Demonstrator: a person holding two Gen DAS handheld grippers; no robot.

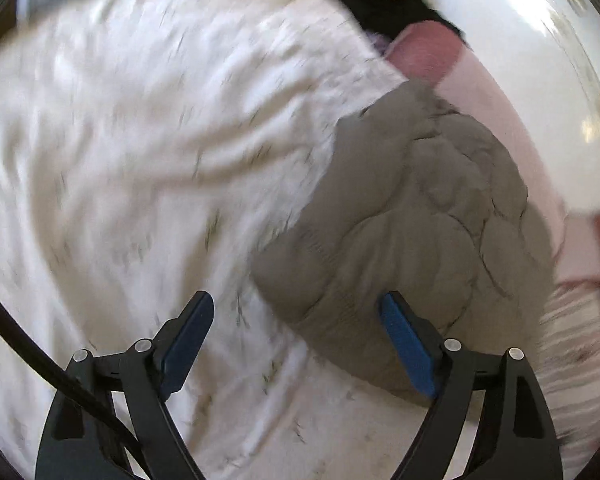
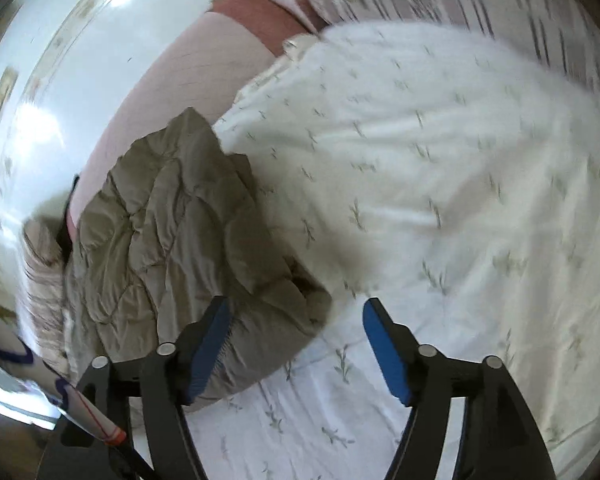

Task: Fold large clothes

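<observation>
White sprigged bedsheet (image 2: pixel 440 168) carries a crumpled grey-brown quilted jacket (image 1: pixel 420 216) near its edge; left gripper (image 1: pixel 298 334) and right gripper (image 2: pixel 296 338) fingers spread wide, holding nothing.

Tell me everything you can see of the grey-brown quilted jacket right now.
The quilted jacket is taupe, puffy, stitched in wavy panels, with a ribbed hem or cuff edge nearest the left gripper. It lies bunched in a compact heap on the white leaf-print sheet. Both the left and the right gripper are open, gripping nothing.
</observation>
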